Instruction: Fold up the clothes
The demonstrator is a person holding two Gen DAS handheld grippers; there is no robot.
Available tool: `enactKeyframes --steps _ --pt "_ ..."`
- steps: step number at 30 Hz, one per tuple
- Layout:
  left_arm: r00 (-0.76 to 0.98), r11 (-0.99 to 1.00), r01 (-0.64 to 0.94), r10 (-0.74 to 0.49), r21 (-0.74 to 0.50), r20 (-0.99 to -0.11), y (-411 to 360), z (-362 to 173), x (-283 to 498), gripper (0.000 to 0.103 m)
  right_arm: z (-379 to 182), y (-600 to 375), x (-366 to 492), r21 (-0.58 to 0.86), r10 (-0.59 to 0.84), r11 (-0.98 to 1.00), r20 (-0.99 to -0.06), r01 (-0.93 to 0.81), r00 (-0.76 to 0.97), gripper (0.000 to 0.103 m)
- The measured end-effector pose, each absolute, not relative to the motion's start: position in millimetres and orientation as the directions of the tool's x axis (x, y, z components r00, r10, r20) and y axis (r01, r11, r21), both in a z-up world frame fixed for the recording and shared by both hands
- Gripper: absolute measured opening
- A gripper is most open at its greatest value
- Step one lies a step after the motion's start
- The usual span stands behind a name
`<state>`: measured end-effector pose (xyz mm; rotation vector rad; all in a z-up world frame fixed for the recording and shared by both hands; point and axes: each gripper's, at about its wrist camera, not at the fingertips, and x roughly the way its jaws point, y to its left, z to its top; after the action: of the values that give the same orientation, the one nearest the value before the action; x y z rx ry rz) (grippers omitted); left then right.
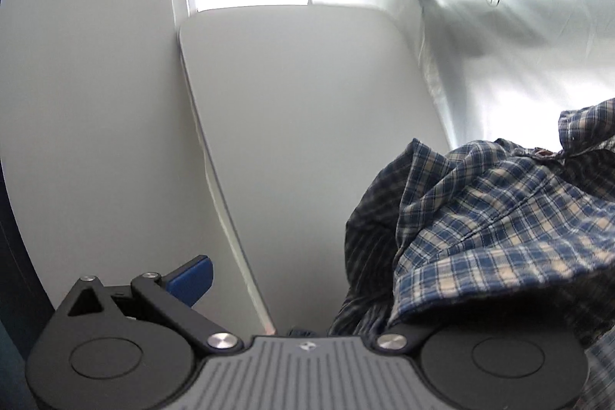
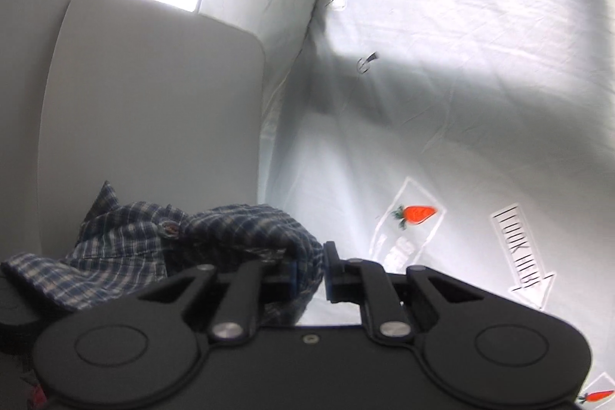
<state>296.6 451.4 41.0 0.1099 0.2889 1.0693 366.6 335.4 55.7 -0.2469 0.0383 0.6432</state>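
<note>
Barely started tbh: the crumpled blue-and-cream plaid cotton shirt (image 2: 153, 241) is pinched by the right gripper (image 2: 307, 268); left gripper (image 1: 307, 294) spread wide, nothing folded yet.

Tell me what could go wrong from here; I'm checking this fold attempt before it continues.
1. The right hand-held gripper pinches only a bunched bit of the plaid shirt, so the cloth might slip out when pulled.
2. The left hand-held gripper stands open with the shirt draped over one side, its right finger hidden, so it may close on several layers.
3. The shirt is crumpled, with a button buried in folds, so folding now would likely trap wrinkles.
</note>
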Motion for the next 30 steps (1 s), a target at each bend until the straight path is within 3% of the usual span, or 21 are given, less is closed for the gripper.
enactKeyframes --steps 9,14,20,30 --pt "0.698 0.700 -0.713 0.703 0.043 0.136 304.9 167.6 244.0 0.103 156.5 148.9 289.9 -0.153 0.310 0.949 0.297 -0.275 0.903 0.020" --pt "0.789 0.818 -0.574 0.562 -0.029 0.247 208.6 210.4 193.0 0.103 195.2 42.1 229.4 -0.092 0.156 0.987 0.444 -0.129 0.882 0.028" --pt "0.858 0.913 -0.407 0.397 -0.040 0.325 103.2 224.2 129.9 0.103 210.3 -73.6 145.5 -0.039 0.031 0.999 0.519 -0.012 0.854 0.030" --pt "0.903 0.963 -0.265 0.265 -0.046 0.338 6.0 229.2 71.7 0.103 221.5 -183.2 57.1 -0.026 -0.049 0.997 0.582 0.079 0.811 0.050"
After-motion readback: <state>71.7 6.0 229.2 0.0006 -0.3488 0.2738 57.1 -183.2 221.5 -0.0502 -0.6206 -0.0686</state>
